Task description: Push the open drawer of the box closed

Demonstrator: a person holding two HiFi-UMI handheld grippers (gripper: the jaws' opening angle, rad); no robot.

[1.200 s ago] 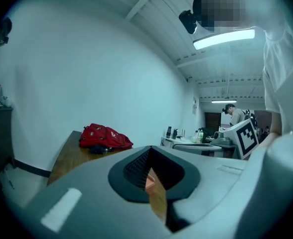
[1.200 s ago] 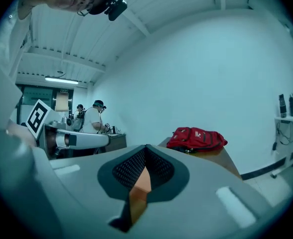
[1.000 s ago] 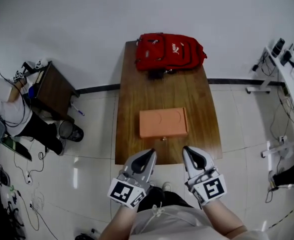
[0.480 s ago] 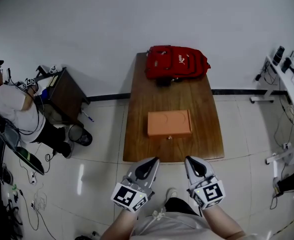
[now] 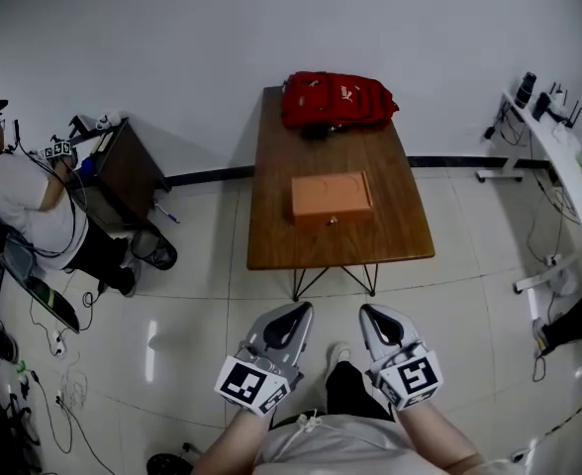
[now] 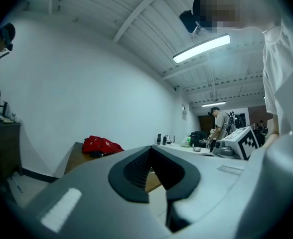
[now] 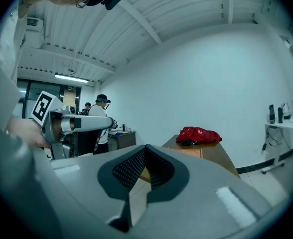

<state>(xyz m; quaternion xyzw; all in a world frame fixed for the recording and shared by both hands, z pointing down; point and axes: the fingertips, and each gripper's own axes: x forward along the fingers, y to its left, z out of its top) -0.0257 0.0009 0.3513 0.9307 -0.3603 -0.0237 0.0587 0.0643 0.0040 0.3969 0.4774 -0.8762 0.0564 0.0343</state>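
Observation:
The orange box (image 5: 332, 197) lies in the middle of the wooden table (image 5: 271, 236), its front face with a small knob (image 5: 332, 222) turned toward me. From here no drawer sticks out of it. Both grippers hang over the floor tiles, well short of the table's near edge. My left gripper (image 5: 289, 315) and right gripper (image 5: 378, 315) are shut, side by side, with nothing between the jaws. In the right gripper view the box (image 7: 189, 152) shows small beyond the right gripper (image 7: 144, 151). The left gripper (image 6: 154, 151) hides the box in its own view.
A red backpack (image 5: 336, 100) lies at the table's far end against the white wall. At the left a person (image 5: 24, 206) sits by a dark side table (image 5: 128, 171). A white desk (image 5: 558, 156) with cables stands at the right. Tiled floor lies between me and the table.
The view has backed away from the table: the box and table now lie farther off, and the grippers are over the floor instead of at the table's edge. Both stay shut.

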